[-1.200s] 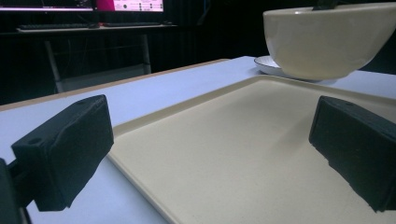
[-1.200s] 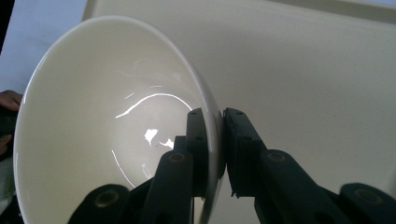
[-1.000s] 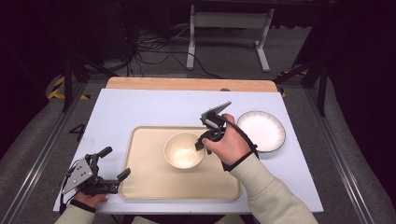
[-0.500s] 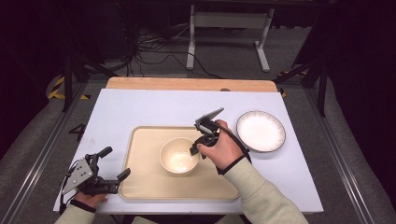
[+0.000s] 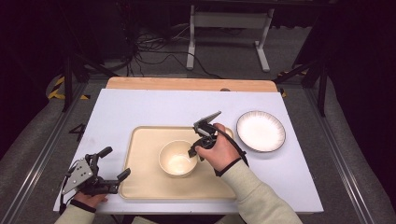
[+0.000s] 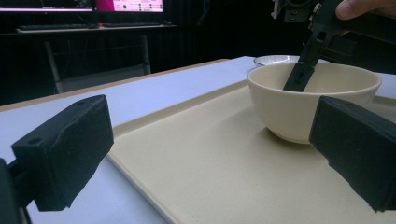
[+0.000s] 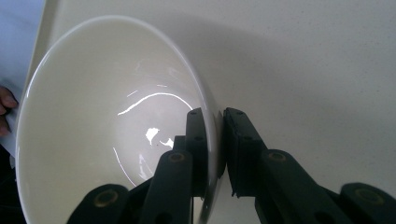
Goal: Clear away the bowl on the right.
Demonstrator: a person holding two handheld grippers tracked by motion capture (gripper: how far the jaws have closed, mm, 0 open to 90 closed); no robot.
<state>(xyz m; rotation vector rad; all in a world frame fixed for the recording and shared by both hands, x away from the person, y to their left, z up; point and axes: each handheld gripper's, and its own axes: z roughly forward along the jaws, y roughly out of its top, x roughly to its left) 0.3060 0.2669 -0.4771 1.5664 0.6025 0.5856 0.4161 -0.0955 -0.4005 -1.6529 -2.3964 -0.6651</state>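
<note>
A cream bowl [image 5: 176, 158] stands on the beige tray [image 5: 144, 186] in the middle of the table. My right gripper [image 5: 192, 153] is shut on the bowl's right rim, one jaw inside and one outside, as the right gripper view shows with the bowl [image 7: 107, 130] pinched at its rim by my right gripper [image 7: 215, 149]. The left gripper view has the bowl [image 6: 299, 102] resting on the tray [image 6: 210, 163]. My left gripper [image 5: 116, 163] is open at the tray's left front corner, its wide jaws empty.
A white plate [image 5: 260, 130] with a dark rim lies on the white table [image 5: 140, 107] to the right of the tray. A wooden strip runs along the table's far edge. Table legs and cables stand on the floor beyond.
My right gripper has moved the bowl down and a little toward the front left, onto the tray. The left gripper has stayed in place.
</note>
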